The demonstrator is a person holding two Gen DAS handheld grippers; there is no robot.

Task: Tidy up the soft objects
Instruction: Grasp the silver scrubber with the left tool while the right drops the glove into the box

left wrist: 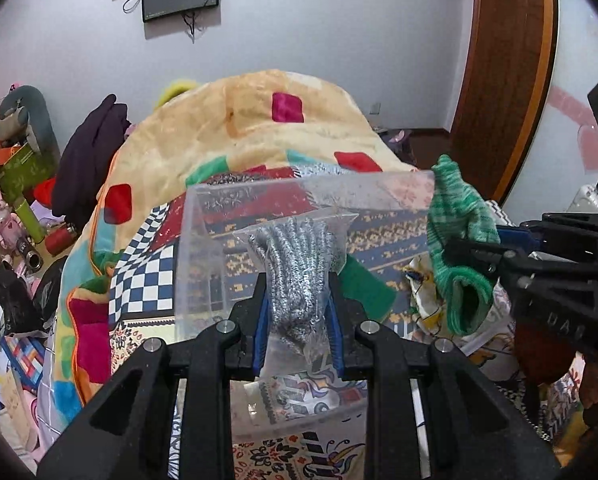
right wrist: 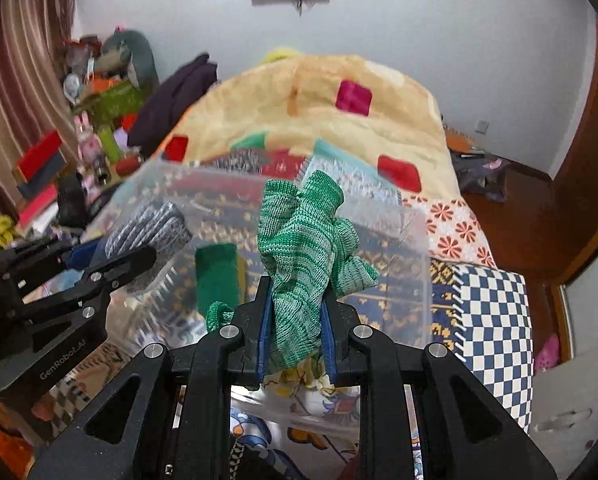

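Observation:
My left gripper (left wrist: 299, 300) is shut on grey knit gloves in a clear plastic bag (left wrist: 295, 264), held over a clear plastic bin (left wrist: 203, 248) on the bed. The bagged gloves also show in the right wrist view (right wrist: 147, 228). My right gripper (right wrist: 295, 320) is shut on a green knit glove (right wrist: 303, 248), held above the same bin (right wrist: 415, 264). The green glove shows at the right of the left wrist view (left wrist: 455, 232). A green cloth piece (right wrist: 217, 272) lies inside the bin.
The bin rests on a patterned bedspread (left wrist: 147, 280). A yellow quilt with coloured squares (left wrist: 259, 128) is heaped behind it. Dark clothes (left wrist: 91, 160) and cluttered boxes and toys (left wrist: 15, 184) stand at the left. A wooden door (left wrist: 503, 72) is at the right.

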